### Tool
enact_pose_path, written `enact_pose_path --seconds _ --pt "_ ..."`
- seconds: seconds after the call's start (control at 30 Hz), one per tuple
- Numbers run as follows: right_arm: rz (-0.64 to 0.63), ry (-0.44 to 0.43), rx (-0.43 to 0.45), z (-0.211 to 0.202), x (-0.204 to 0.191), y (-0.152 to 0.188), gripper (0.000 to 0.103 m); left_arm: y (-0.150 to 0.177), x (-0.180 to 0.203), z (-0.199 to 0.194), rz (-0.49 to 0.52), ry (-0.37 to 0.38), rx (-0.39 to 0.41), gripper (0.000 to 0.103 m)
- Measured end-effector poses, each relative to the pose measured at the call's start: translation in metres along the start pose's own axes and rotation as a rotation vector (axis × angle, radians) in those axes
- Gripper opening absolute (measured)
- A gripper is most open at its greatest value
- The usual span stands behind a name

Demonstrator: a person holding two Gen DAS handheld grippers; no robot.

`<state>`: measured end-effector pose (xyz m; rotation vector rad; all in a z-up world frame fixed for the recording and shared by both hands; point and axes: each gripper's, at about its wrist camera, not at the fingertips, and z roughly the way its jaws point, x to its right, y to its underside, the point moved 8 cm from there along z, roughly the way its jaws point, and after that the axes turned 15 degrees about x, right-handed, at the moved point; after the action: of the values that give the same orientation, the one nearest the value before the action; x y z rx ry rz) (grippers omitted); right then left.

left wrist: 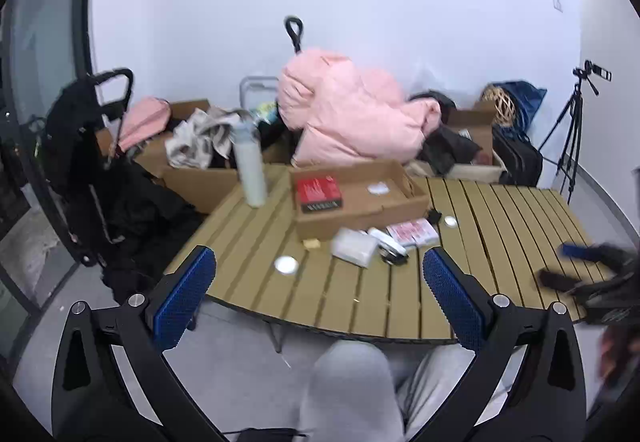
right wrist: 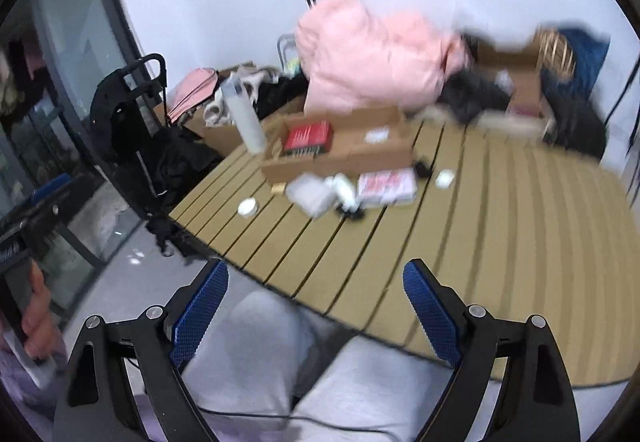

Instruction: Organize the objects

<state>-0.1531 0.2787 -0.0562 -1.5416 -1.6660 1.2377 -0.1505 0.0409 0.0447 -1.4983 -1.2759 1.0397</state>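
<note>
Barely started, by the look of it. Only two things sit inside the shallow cardboard box [left wrist: 362, 198] at the back of the slatted surface [left wrist: 500, 218]: a red-and-black packet [left wrist: 319, 194] and a small white item [left wrist: 378, 188]. The rest lies loose just in front of the box: a white wrapped pack [left wrist: 355, 247], a white tube-like thing [left wrist: 386, 240] beside a dark tangle (too blurred to name), a pink-printed packet [left wrist: 412, 232], a tiny tan block [left wrist: 311, 243], a white round lid [left wrist: 286, 265] nearer the front edge, another white round piece [left wrist: 450, 221] and a small black item [left wrist: 434, 216] off the box's right corner. A tall white bottle [left wrist: 250, 170] stands upright left of the box. Left hand-held gripper [left wrist: 318, 296] is spread wide with nothing between its blue pads, held over the near edge above the person's grey-trousered knees. Right hand-held gripper [right wrist: 316, 312] is likewise wide apart and holding nothing, well short of the clutter. I'd judge nearly all the sorting is left, probably moving loose items into the box.
</note>
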Motion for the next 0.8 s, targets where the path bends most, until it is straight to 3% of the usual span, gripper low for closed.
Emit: enact_pose_path --seconds 0.13,0.2,0.27,0.4,0.53,0.6,0.67,0.8 --pt "-0.101 -0.010 0.122 -0.048 -0.008 -0.042 0.092 -0.004 -0.027 -0.005 0.015 -0.014 0.032 0.103" --pt "-0.149 -0.020 0.085 -0.043 -0.005 -0.043 0.092 0.011 -0.033 0.008 0.003 0.037 -0.002 0.103" --pt "-0.167 -0.002 0.017 -0.023 0.001 -0.033 0.092 0.037 -0.024 0.031 -0.015 0.126 -0.047 0.103" --pt "-0.158 0.001 -0.091 0.031 0.012 0.006 0.092 0.087 -0.004 0.080 0.037 0.117 -0.103 0.103" --pt "-0.151 0.035 -0.127 0.092 0.026 0.041 0.091 0.124 0.015 0.125 0.061 0.155 -0.164 0.103" --pt "-0.143 0.058 -0.152 0.117 0.033 0.049 0.074 0.137 0.012 0.149 0.052 0.160 -0.182 0.103" --pt "-0.090 0.048 -0.181 0.145 0.041 0.056 0.064 0.151 0.002 0.173 0.048 0.132 -0.214 0.103" --pt "-0.035 0.041 -0.186 0.200 0.053 0.062 0.061 0.189 -0.029 0.230 -0.005 0.049 -0.311 0.098"
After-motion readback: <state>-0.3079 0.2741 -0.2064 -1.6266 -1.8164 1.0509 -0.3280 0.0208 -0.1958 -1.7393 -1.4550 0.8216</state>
